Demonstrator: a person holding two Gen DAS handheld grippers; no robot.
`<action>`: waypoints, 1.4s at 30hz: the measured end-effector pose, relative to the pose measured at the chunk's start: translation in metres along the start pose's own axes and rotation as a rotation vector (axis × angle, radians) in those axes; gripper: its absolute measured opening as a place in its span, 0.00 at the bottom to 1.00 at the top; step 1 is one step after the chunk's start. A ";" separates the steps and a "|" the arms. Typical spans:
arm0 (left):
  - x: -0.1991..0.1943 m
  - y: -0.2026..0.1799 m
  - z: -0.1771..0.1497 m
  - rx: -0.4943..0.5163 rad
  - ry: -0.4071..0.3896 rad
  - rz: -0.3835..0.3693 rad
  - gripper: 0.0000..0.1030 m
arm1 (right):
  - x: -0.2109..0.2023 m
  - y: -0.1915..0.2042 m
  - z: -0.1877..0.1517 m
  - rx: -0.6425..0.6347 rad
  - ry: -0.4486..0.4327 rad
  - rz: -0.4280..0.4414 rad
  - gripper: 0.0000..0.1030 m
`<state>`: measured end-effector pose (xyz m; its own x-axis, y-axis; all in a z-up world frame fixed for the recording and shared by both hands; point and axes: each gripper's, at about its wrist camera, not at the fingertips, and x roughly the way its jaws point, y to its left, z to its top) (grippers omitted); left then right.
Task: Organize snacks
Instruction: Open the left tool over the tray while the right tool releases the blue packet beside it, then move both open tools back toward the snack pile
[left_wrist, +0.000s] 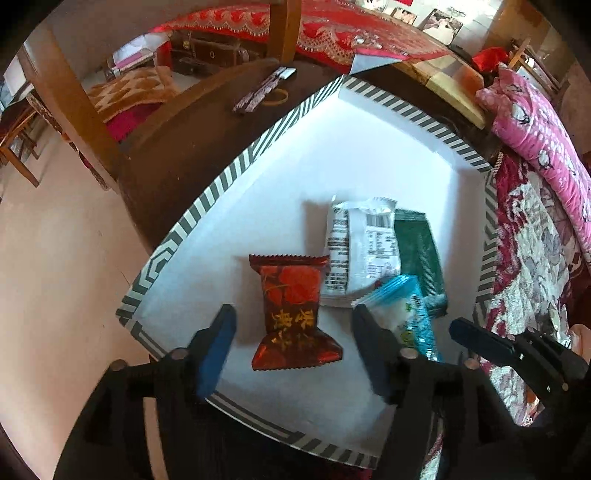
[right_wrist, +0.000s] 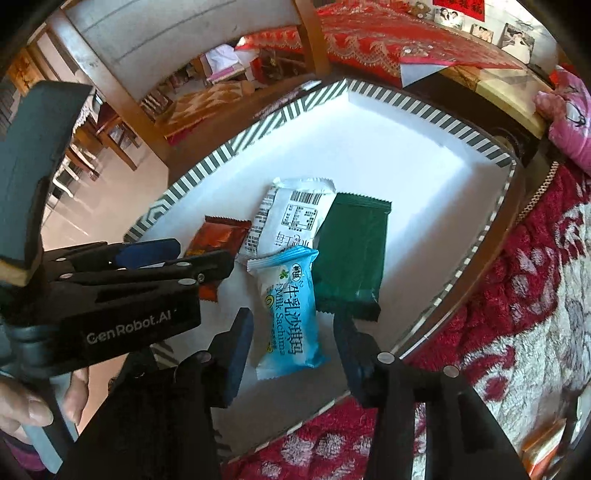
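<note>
Snacks (right_wrist: 291, 306) lie in the tray (left_wrist: 207, 192), seemingly between opened tongs (right_wrist: 293, 339).

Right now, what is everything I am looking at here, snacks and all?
Box: one, white inside with a grey and white striped rim, holding all the snacks.
Red packet: one, dark red with gold lettering, nearest the box's left rim, between the left gripper's open fingers.
White packet: one, white with a barcode, in the middle of the box.
Green packet: one, dark green, right of the white packet.
Blue packet: one, light blue, lying over the white and green ones.
Blanket: one, red and white floral, under and right of the box.
Left gripper: black with blue pads, open.
Right gripper: black with blue pads, open, the blue packet between its fingers.
Hand: one, on the left gripper's handle.
</note>
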<state>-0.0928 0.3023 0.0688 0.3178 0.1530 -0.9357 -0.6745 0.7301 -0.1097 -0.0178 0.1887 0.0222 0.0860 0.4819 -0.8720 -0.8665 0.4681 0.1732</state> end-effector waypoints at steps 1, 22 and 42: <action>-0.004 -0.002 0.000 0.002 -0.013 0.001 0.71 | -0.005 -0.001 -0.002 0.005 -0.014 0.005 0.54; -0.057 -0.163 -0.080 0.373 -0.146 -0.144 0.83 | -0.139 -0.102 -0.139 0.341 -0.249 -0.187 0.84; -0.062 -0.271 -0.153 0.616 -0.146 -0.324 0.88 | -0.224 -0.168 -0.270 0.542 -0.318 -0.414 0.92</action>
<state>-0.0318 -0.0066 0.1053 0.5536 -0.0791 -0.8290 -0.0454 0.9911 -0.1249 -0.0243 -0.1975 0.0645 0.5615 0.3396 -0.7546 -0.3758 0.9171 0.1331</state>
